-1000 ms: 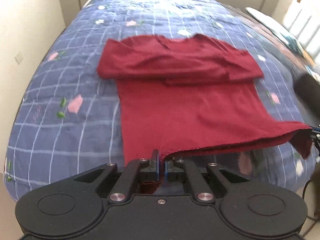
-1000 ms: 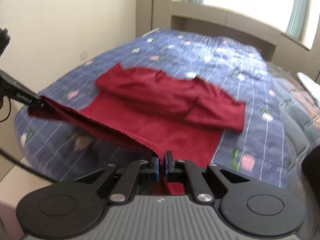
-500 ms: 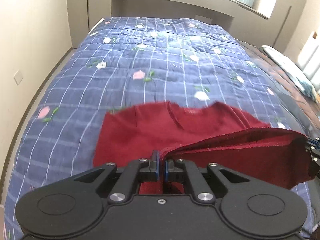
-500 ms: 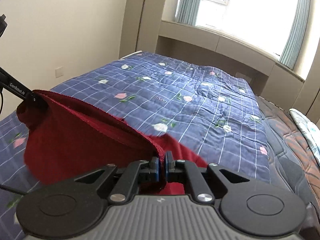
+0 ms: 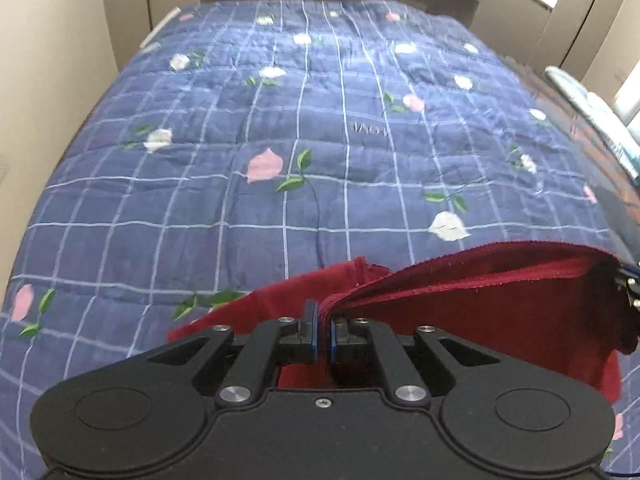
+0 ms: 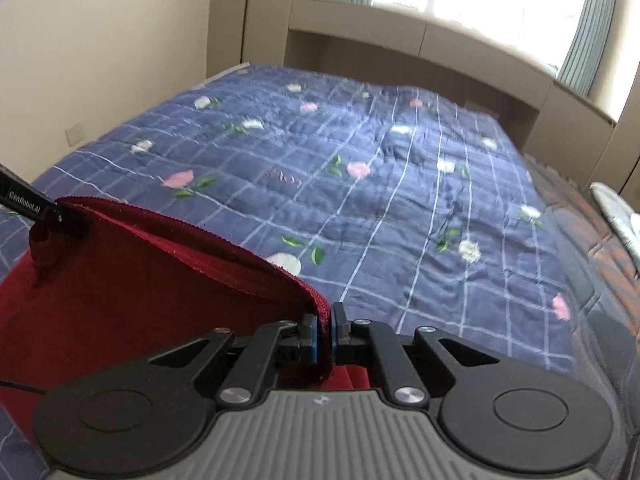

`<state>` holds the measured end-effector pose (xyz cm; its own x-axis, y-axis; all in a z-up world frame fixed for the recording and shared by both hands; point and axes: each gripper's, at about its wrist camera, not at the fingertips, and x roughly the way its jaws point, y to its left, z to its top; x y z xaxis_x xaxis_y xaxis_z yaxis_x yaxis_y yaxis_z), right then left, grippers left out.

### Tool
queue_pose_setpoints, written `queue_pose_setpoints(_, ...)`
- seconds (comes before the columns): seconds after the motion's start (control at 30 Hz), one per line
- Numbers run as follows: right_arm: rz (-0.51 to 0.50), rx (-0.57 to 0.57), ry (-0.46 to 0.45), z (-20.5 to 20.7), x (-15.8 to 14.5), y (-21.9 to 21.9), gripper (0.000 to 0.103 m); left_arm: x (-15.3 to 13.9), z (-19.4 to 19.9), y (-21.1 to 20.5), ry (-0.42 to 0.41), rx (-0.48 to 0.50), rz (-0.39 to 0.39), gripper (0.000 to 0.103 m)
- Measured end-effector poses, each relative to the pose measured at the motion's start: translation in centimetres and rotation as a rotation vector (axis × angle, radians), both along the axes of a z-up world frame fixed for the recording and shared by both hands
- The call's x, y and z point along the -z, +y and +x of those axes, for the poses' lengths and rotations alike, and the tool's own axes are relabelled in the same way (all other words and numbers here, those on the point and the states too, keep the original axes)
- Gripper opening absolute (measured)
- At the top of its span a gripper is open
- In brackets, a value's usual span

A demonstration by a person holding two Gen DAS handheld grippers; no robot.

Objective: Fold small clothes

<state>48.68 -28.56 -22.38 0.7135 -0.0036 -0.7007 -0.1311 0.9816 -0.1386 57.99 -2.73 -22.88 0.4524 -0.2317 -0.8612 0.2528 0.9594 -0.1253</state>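
A dark red shirt [image 5: 500,304] lies on a blue checked floral quilt [image 5: 304,152]. My left gripper [image 5: 323,334] is shut on one corner of its hem. My right gripper [image 6: 325,330] is shut on the other hem corner, with the red shirt [image 6: 140,280] stretched between the two. The hem is lifted and carried over the shirt's upper part, whose collar edge [image 5: 360,270] peeks out beneath. The left gripper shows at the left edge of the right wrist view [image 6: 60,218], the right gripper at the right edge of the left wrist view [image 5: 630,288]. Most of the lower layer is hidden.
The quilt [image 6: 400,184] covers the bed up to a beige headboard shelf [image 6: 420,44] under a window. A beige wall [image 6: 100,48] runs along the left. A light cloth [image 5: 588,108] lies on the brown mattress strip at the right.
Both grippers have lifted the hem and carried it forward over the shirt toward the collar. The folded sleeves and body, seen before, are now covered or out of view.
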Motion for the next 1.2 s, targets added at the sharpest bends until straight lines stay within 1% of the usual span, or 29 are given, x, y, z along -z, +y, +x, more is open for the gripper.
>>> queue_pose_setpoints(0.1,0.004,0.014,0.027,0.9,1.5,0.1,0.007,2.2,1.6,-0.2,0.045,0.007,0.006,0.006)
queue_pose_setpoints(0.2,0.000,0.028,0.045,1.1,2.8,0.3,0.007,3.7,2.3,0.0,0.071,0.017,0.002,0.007)
queue_pose_setpoints(0.27,0.014,0.050,0.059,1.2,3.4,0.2,0.008,4.4,2.6,0.0,0.084,0.022,-0.002,0.011)
queue_pose_setpoints(0.33,0.029,0.066,0.071,1.2,3.8,0.1,0.014,5.0,2.9,0.2,0.089,0.024,-0.003,0.016)
queue_pose_setpoints(0.37,0.038,0.074,0.074,1.2,3.9,0.1,0.021,5.1,3.0,0.3,0.088,0.018,-0.006,0.019)
queue_pose_setpoints(0.4,0.041,0.079,0.075,1.1,3.9,0.0,0.036,5.2,3.1,0.4,0.088,0.009,-0.008,0.025)
queue_pose_setpoints(0.43,0.042,0.092,0.076,1.0,3.9,0.0,0.046,5.4,3.2,0.5,0.092,0.001,-0.008,0.031)
queue_pose_setpoints(0.47,0.047,0.100,0.071,0.9,3.8,-0.1,0.063,5.4,3.3,0.6,0.095,-0.007,-0.011,0.034)
queue_pose_setpoints(0.5,0.054,0.111,0.062,0.7,3.7,-0.2,0.073,5.5,3.3,0.9,0.094,-0.014,-0.019,0.041)
queue_pose_setpoints(0.53,0.062,0.124,0.053,0.6,3.5,-0.3,0.076,5.4,3.2,1.1,0.090,-0.019,-0.029,0.055)
queue_pose_setpoints(0.57,0.069,0.141,0.043,0.4,3.3,-0.4,0.082,5.1,3.1,1.4,0.079,-0.030,-0.036,0.062)
queue_pose_setpoints(0.6,0.071,0.156,0.035,0.1,3.0,-0.5,0.090,4.8,2.8,1.7,0.058,-0.045,-0.043,0.076)
queue_pose_setpoints(0.63,0.069,0.172,0.024,-0.2,2.8,-0.6,0.093,4.5,2.7,2.1,0.035,-0.056,-0.049,0.086)
queue_pose_setpoints(0.7,0.070,0.182,0.019,-1.0,2.4,-0.6,0.095,3.7,2.3,2.7,-0.010,-0.072,-0.076,0.092)
queue_pose_setpoints(0.8,0.050,0.157,0.026,-2.4,2.2,-0.3,0.100,2.6,2.0,3.6,-0.046,-0.081,-0.105,0.094)
queue_pose_setpoints(0.9,0.004,0.114,0.072,-3.2,3.0,0.4,0.101,2.3,1.3,3.8,-0.072,-0.060,-0.097,0.099)
queue_pose_setpoints(1.0,-0.063,0.133,0.128,-3.2,4.6,0.3,0.101,3.3,0.3,3.7,-0.056,-0.034,-0.030,0.100)
queue_pose_setpoints(1.07,-0.081,0.163,0.129,-3.0,5.3,-0.5,0.101,4.2,-0.2,3.8,-0.029,-0.040,0.019,0.100)
queue_pose_setpoints(1.13,-0.089,0.217,0.116,-2.7,5.7,-1.9,0.101,5.2,-0.6,4.1,-0.012,-0.066,0.072,0.100)
queue_pose_setpoints(1.2,-0.091,0.286,0.086,-2.3,5.6,-3.6,0.101,6.1,-0.6,4.2,0.008,-0.126,0.179,0.099)
